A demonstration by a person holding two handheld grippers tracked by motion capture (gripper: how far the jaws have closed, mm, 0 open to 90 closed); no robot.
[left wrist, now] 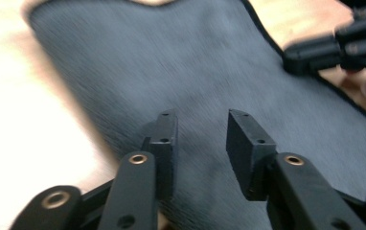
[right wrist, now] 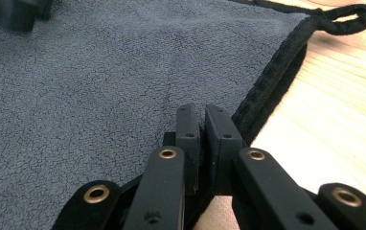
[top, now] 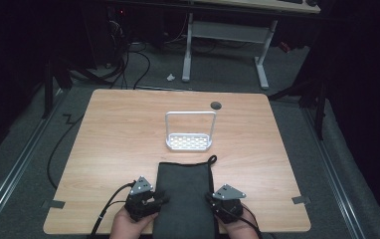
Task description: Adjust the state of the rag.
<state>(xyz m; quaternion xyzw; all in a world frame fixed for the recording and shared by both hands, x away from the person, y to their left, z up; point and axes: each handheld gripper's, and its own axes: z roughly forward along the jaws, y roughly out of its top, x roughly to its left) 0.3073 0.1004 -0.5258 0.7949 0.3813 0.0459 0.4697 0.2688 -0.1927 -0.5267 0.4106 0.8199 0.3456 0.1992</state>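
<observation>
In the high view, a dark grey towel [top: 185, 196] is laid lengthwise on the bench [top: 113, 144], its near end reaching the front edge between the two hands. The left gripper [top: 154, 200] is set at the towel's left edge and the right gripper [top: 213, 203] at its right edge, a placement judged to suit working both long sides at once. A white wire rack [top: 189, 130] stands just beyond the towel's far end, apart from it.

In the left gripper view, the jaws are seen parted over the grey cloth [left wrist: 186, 72], with nothing pinched between them (the pads hang clear of the pile).

In the right gripper view, the jaws are seen drawn nearly together at the towel's hemmed edge [right wrist: 272, 72]; whether cloth is nipped between them cannot be told. A hanging loop [right wrist: 346, 17] lies at the far corner on bare wood.
</observation>
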